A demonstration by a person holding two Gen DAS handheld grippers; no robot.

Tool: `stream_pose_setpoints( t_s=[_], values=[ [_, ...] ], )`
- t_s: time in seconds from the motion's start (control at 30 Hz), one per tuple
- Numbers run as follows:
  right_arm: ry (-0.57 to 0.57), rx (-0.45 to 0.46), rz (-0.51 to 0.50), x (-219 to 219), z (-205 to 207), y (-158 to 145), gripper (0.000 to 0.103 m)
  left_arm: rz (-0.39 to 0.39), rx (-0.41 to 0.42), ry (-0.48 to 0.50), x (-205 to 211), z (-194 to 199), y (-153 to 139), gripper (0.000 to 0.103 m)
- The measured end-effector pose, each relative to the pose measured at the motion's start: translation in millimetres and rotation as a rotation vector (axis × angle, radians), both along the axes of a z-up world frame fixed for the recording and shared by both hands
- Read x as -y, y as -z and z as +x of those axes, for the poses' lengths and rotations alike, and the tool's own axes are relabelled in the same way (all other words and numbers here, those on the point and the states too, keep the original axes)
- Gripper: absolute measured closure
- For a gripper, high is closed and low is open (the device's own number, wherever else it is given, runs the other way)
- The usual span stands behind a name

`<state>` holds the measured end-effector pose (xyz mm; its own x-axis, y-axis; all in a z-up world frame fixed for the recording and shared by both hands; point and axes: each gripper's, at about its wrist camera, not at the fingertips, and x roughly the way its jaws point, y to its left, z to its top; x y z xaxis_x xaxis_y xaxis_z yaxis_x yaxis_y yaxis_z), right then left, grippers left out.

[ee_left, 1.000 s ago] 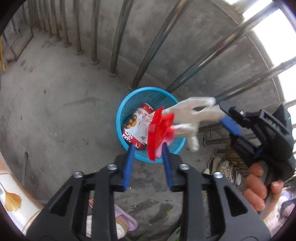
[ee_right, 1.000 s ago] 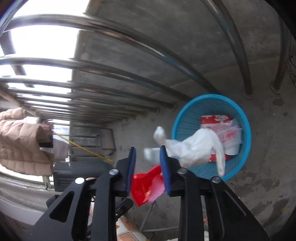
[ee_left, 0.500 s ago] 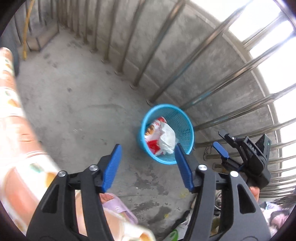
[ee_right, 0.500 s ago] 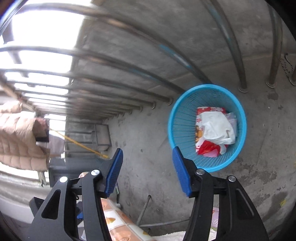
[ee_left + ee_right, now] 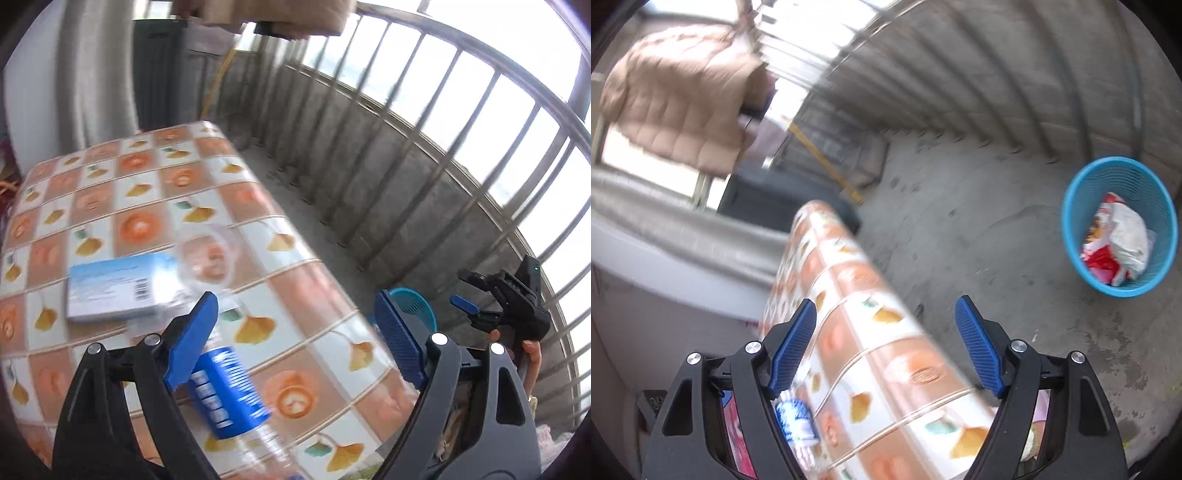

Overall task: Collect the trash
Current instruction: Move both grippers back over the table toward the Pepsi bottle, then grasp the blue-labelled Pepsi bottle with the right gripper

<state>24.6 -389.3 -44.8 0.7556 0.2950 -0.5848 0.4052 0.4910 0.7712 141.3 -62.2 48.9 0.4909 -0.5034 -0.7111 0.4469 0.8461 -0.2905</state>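
Observation:
My left gripper [image 5: 295, 336] hovers over a table [image 5: 155, 206] with an orange-patterned cloth. Its jaws are opening and nothing is between them. On the table lie a clear bottle with a blue label [image 5: 225, 391] just under the left finger, a clear plastic cup [image 5: 208, 254] and a light-blue packet [image 5: 110, 291]. My right gripper [image 5: 886, 347] is above the table's edge [image 5: 871, 332], its jaws opening and empty; it also shows at the right as the right gripper [image 5: 467, 291]. The blue basket [image 5: 1115, 177] on the floor holds a white glove [image 5: 1130, 236] and a red wrapper [image 5: 1102, 258].
A metal railing [image 5: 461, 122] on a low concrete wall runs behind the basket [image 5: 417, 306]. A beige padded jacket [image 5: 679, 103] hangs at the upper left. The bottle's label [image 5: 794, 417] shows at the table's near end. Bare concrete floor [image 5: 979, 229] lies between table and basket.
The red wrapper and the white glove dropped from the grippers into the basket. Both grippers opened wide, rose and swung away from the basket to the table.

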Motion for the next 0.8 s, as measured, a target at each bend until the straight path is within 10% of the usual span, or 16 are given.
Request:
stream_pose_setpoints(
  t_s=[0.43, 0.8],
  values=[
    [-0.660, -0.083, -0.090, -242, 87, -14, 0.025, -0.097, -0.137, -0.380, -164, -20, 71, 0.020],
    [-0.756, -0.182, -0.173, -302, 109, 8, 0.026, -0.081, -0.135, -0.345, -161, -21, 99, 0.020]
  ],
)
